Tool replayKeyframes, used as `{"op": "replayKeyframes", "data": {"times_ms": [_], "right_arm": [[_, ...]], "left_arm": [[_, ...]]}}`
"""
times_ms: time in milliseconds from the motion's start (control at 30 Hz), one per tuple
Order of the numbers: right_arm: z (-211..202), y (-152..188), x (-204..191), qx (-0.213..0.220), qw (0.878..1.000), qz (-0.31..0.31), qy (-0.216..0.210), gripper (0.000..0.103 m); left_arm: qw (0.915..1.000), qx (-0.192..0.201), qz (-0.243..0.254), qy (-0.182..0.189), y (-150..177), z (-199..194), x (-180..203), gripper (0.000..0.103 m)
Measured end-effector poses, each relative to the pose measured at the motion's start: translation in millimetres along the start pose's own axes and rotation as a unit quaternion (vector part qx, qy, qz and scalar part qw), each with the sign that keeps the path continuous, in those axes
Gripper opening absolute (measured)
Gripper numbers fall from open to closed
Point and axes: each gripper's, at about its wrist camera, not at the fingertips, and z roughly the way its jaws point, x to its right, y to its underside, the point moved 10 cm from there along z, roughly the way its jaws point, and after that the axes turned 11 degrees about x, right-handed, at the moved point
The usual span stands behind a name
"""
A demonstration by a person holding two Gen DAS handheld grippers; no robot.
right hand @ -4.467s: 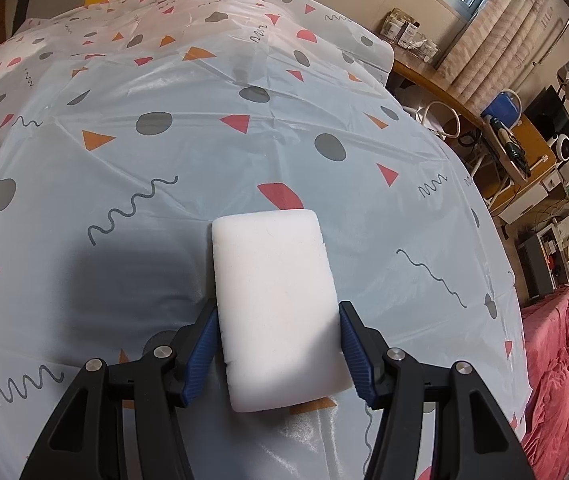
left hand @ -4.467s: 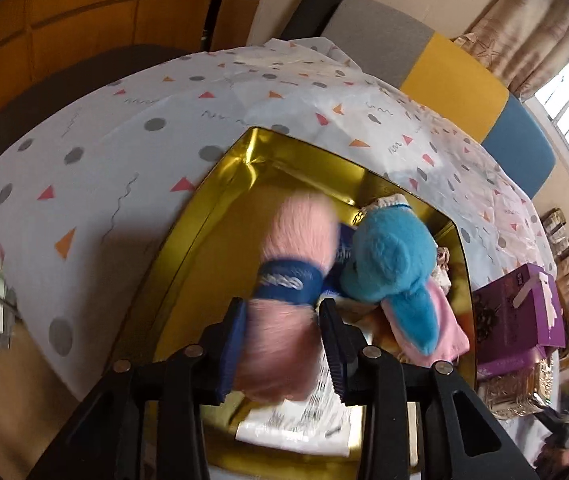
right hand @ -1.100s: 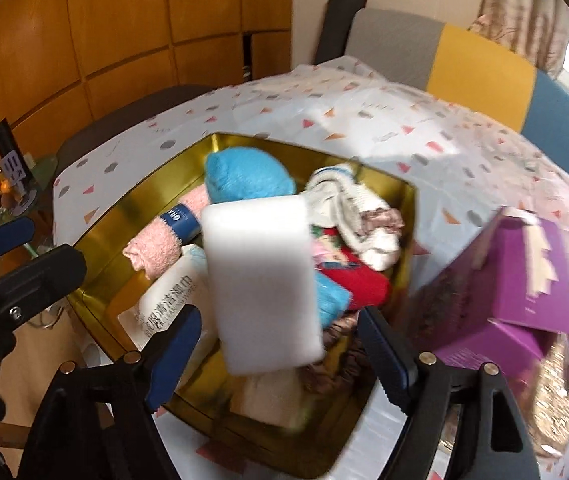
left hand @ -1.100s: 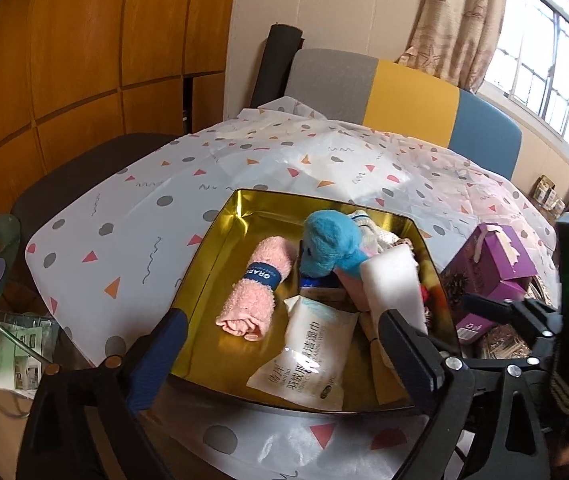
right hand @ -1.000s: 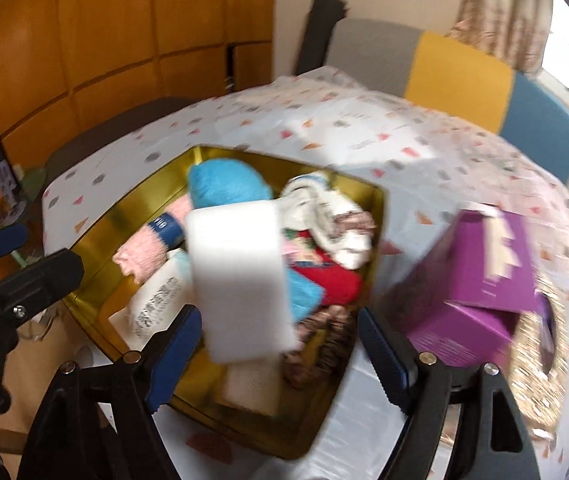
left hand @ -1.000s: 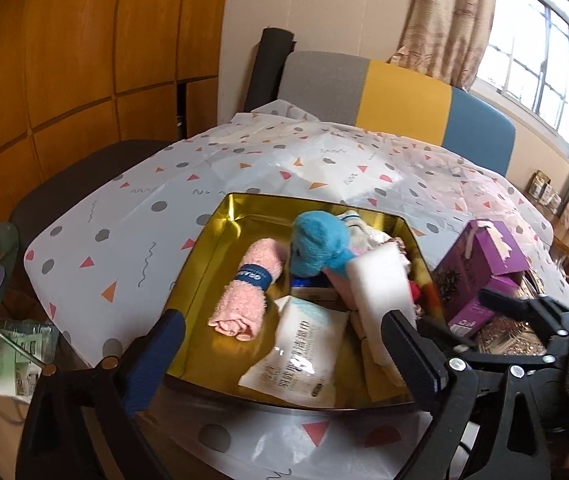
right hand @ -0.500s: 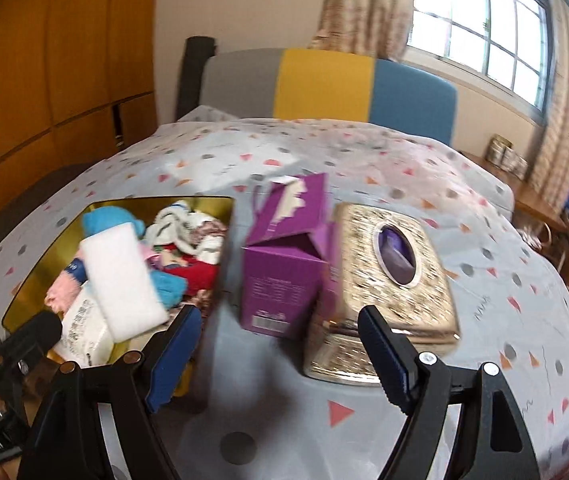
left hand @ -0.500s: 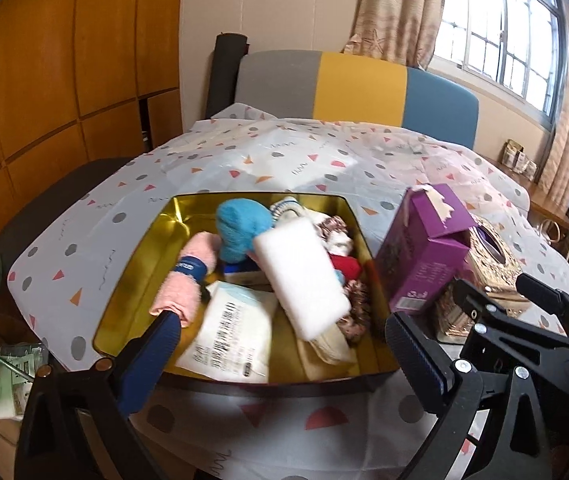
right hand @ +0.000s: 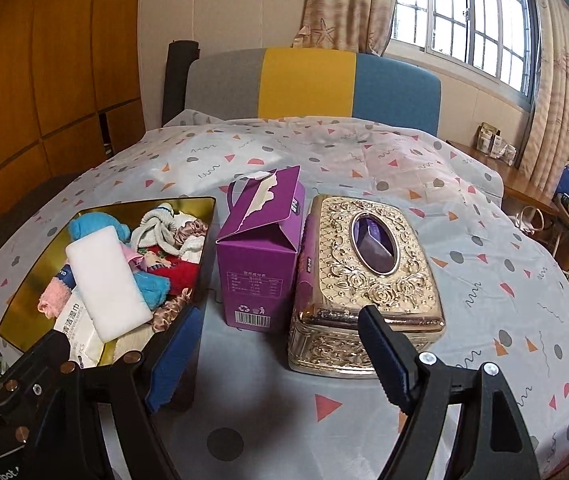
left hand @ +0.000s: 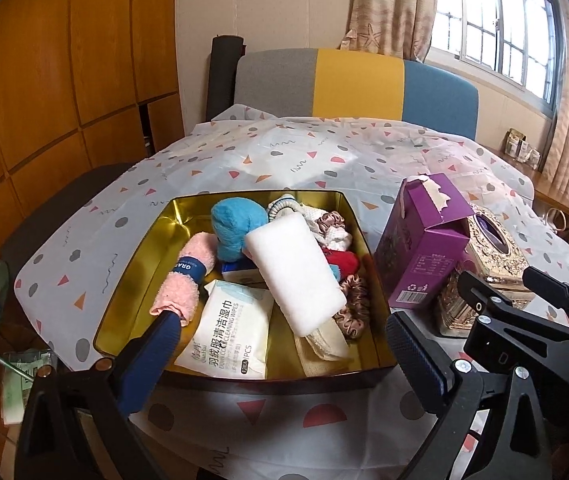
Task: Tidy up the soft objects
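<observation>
I have both grippers pulled back from the table, each with its fingers spread wide and nothing between them. My left gripper (left hand: 280, 344) hangs over the near edge of the tin (left hand: 244, 378), and through it I look straight down into the load. The sponge (left hand: 294, 272) lies on top of the pile, tilted, its low end resting on a folded cloth near the tin's front wall. To its left the pink towel (left hand: 182, 280) with the blue band lies along the tin's left side, and the wipes pack (left hand: 232, 330) sits flat just in front of it. The blue plush (left hand: 236, 226) is behind the sponge, touching it, with a red item and scrunchies packed to the right.

My right gripper (right hand: 274, 350) sits farther right, above bare tablecloth (right hand: 484, 264). From here I see the purple box (right hand: 258, 264) standing upright just beside the tin's right wall, and the gold tissue box (right hand: 368, 272) right against the purple box's other side.
</observation>
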Motion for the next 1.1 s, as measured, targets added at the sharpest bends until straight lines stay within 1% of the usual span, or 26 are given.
{"op": "replayKeyframes", "data": {"times_ms": [233,1100], "right_arm": [[-0.5,-1.2,-1.4,0.000,1.000,0.001,0.001,0.082],[0.5,-0.2,-2.9,-0.003,1.000,-0.001,0.000,0.082]], "left_arm": [[1.0000,-0.004,0.002,-0.008,2.8,1.1,-1.5,0.103],[0.9999,-0.003,-0.006,-0.008,1.4,0.3,-3.9,0.103]]}}
